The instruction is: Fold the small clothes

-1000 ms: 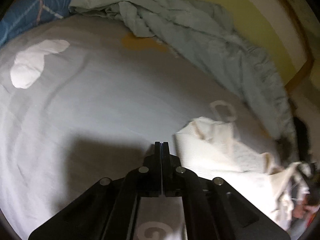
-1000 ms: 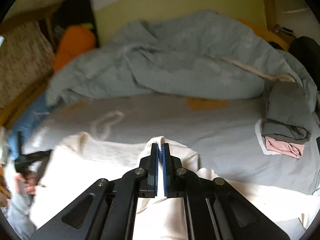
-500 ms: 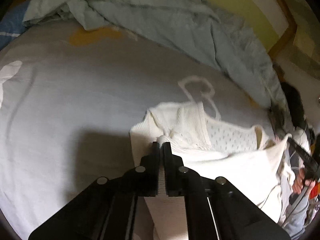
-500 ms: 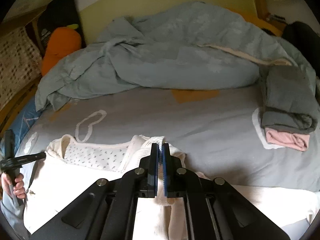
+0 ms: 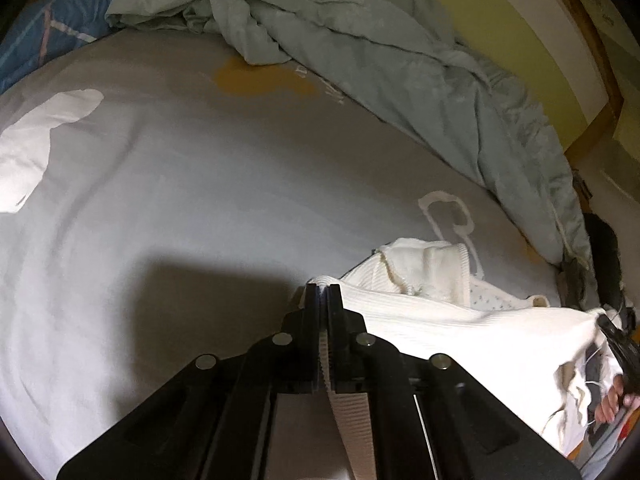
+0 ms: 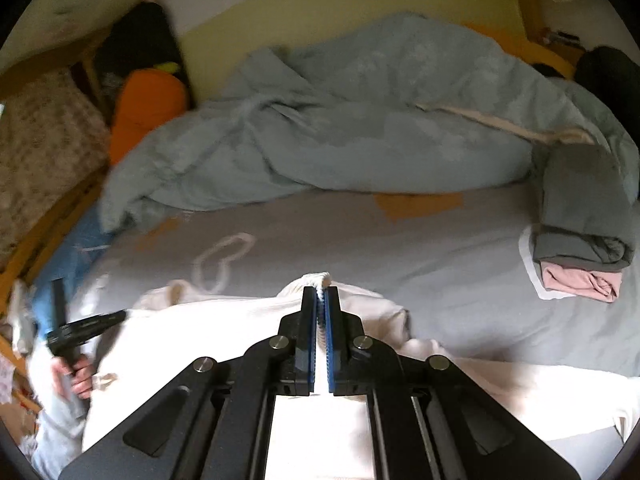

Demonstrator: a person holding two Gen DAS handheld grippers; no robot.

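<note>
The left gripper (image 5: 323,294) is clamped on the white garment (image 5: 460,332) at lower centre; the right gripper (image 6: 321,298) likewise pinches its ribbed edge.

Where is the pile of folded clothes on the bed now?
In the right wrist view, the folded clothes lie at the right edge of the bed sheet, a grey piece on a pink one, just in front of the rumpled blue-grey duvet.

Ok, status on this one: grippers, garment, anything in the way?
Left gripper and right gripper both shut on white garment. Folded clothes stack sits apart. Grey sheet ahead.
</note>
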